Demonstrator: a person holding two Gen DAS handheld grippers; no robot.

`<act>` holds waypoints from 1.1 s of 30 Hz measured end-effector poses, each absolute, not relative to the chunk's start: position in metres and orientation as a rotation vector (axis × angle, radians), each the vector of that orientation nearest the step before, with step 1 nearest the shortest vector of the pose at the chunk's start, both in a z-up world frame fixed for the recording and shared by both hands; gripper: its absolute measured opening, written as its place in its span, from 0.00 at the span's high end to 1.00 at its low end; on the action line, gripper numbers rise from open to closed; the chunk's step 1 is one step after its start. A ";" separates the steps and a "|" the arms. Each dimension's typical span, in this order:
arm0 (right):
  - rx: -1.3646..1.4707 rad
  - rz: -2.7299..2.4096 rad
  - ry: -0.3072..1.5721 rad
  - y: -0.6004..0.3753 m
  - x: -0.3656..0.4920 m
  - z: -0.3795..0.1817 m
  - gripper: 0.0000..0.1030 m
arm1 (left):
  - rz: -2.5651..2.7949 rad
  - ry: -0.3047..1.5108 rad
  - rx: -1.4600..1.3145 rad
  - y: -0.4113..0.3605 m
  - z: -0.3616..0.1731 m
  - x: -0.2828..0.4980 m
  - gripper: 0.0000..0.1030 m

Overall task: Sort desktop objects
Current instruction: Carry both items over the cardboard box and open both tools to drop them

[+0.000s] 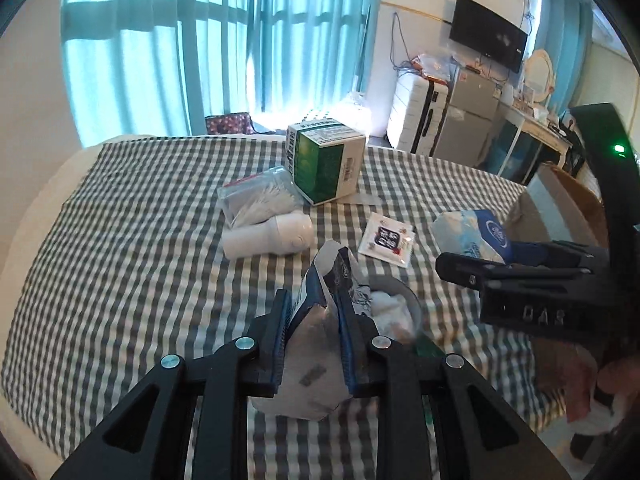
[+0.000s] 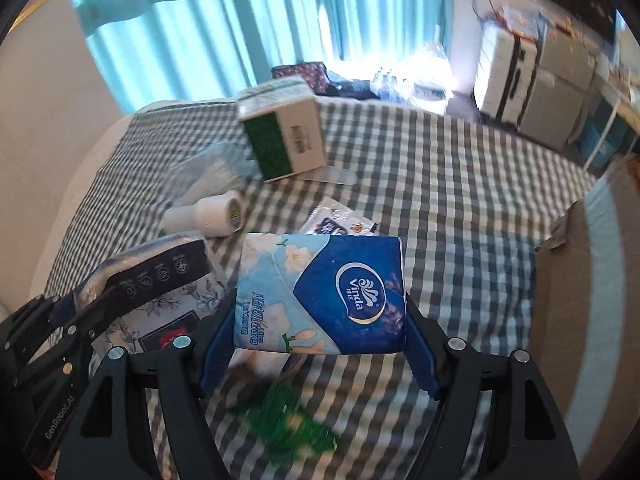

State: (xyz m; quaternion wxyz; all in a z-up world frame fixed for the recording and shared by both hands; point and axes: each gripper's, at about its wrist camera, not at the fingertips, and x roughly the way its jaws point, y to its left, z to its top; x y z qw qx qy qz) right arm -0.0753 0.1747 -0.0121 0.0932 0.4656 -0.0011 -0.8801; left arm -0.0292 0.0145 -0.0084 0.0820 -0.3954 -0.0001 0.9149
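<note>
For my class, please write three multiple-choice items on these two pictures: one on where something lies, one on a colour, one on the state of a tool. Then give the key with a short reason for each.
1. Where does the green and white box sit?
A. on the checked cloth, far side
B. inside the cardboard carton
C. in the right tool

2. What colour are the curtains at the window?
A. red
B. turquoise
C. black

3. What is the right tool doing?
A. hanging open with nothing in it
B. gripping the tissue pack
C. gripping the white bottle

Key:
1 A, the box rests on the checked cloth beyond the white bottle.
2 B, the light through them is blue-green.
3 B, the blue tissue pack sits between its two fingers, clear of the cloth.
</note>
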 end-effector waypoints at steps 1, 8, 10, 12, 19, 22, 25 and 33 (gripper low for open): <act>1.366 -2.619 0.013 0.172 -0.066 -0.009 0.29 | 2.730 0.006 -1.184 0.016 -0.004 -0.022 0.78; 1.295 -2.626 0.078 0.161 -0.017 0.014 0.29 | 2.758 -0.001 -1.104 0.024 0.032 0.011 0.78; 1.263 -2.645 0.072 0.165 -0.008 0.027 0.29 | 2.766 0.016 -1.076 0.028 0.042 0.017 0.78; 1.229 -2.670 0.052 0.172 -0.003 0.039 0.29 | 2.773 0.021 -1.052 0.031 0.053 0.023 0.78; 1.150 -2.772 -0.001 0.208 0.015 0.084 0.29 | 2.758 0.047 -0.937 0.059 0.098 0.032 0.78; 1.129 -2.817 -0.034 0.229 0.018 0.100 0.29 | 2.724 0.060 -0.911 0.079 0.111 0.028 0.78; 1.114 -2.864 -0.064 0.252 0.024 0.115 0.29 | 2.687 0.094 -0.876 0.106 0.125 0.022 0.78; 1.114 -2.990 -0.105 0.314 0.035 0.130 0.29 | 2.543 0.175 -0.792 0.196 0.152 0.013 0.78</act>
